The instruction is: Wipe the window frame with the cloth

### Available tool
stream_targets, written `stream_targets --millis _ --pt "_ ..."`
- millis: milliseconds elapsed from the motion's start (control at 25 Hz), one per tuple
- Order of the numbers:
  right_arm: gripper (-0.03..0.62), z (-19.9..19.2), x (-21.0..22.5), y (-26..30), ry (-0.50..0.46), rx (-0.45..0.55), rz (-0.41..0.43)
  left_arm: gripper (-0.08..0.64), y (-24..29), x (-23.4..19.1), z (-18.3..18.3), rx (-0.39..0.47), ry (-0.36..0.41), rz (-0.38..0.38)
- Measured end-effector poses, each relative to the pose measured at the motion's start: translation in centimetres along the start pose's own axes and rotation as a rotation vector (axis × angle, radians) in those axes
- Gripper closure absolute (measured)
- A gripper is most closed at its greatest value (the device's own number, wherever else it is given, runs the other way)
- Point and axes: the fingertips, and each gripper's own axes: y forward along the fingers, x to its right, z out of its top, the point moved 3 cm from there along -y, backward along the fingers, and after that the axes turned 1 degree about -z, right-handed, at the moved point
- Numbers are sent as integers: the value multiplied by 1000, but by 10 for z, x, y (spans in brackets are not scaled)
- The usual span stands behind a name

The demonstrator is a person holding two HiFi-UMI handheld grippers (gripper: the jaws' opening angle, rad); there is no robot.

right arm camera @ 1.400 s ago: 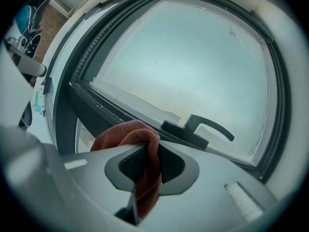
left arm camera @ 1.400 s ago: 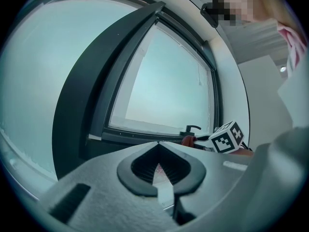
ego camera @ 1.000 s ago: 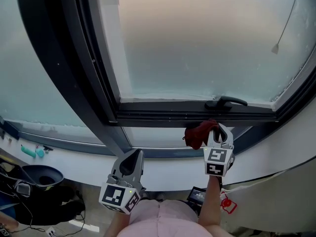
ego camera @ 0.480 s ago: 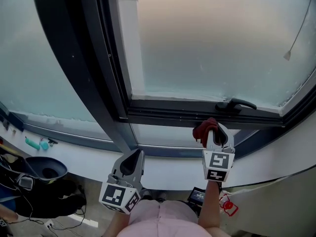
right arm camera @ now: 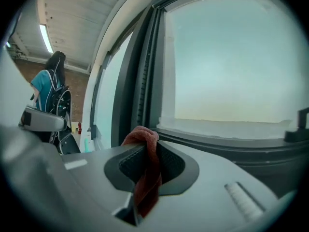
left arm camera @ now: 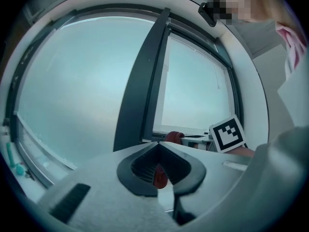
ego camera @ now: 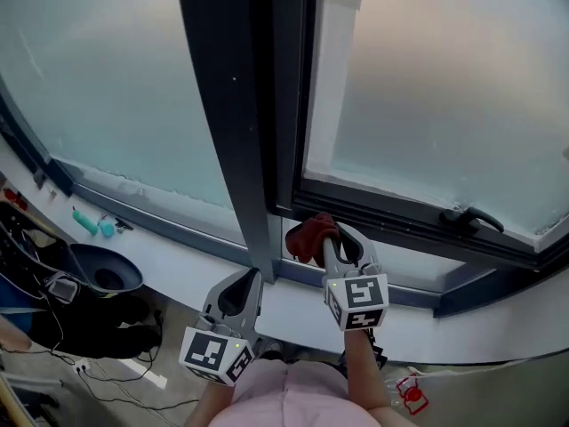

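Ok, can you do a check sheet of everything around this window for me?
Surface: white window sill below the frame.
Job's things: dark grey window frame; crumpled red cloth at its lower corner.
Clutter: two teal items on the sill; dark round bowl below.
Grippers: right gripper shut on the cloth; left gripper shut, held low, off the frame.
Cables: thin dark cables at the lower left.
Surroundings: frosted glass panes, black window handle.

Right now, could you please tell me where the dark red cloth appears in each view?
Head view: dark red cloth at centre, in the right gripper.
Left gripper view: cloth small, just right of centre.
Right gripper view: cloth low centre, clamped between the jaws.
Shared landmark: the dark vertical window post.
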Motion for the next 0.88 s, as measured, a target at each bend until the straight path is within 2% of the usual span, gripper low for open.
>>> stream_targets --millis 240,440,640,880 --pt "538 -9 -50 43 -33 -47 106 563 -37 -40 7 28 -1 146" --pt "538 -21 -61 68 -25 -83 123 563 -56 -56 8 41 -9 218" --pt "538 -28 -51 85 -12 -98 93 563 -63 -61 11 45 -5 243" --pt "540 -31 -46 89 -1 -98 93 563 -56 -57 11 46 -6 226"
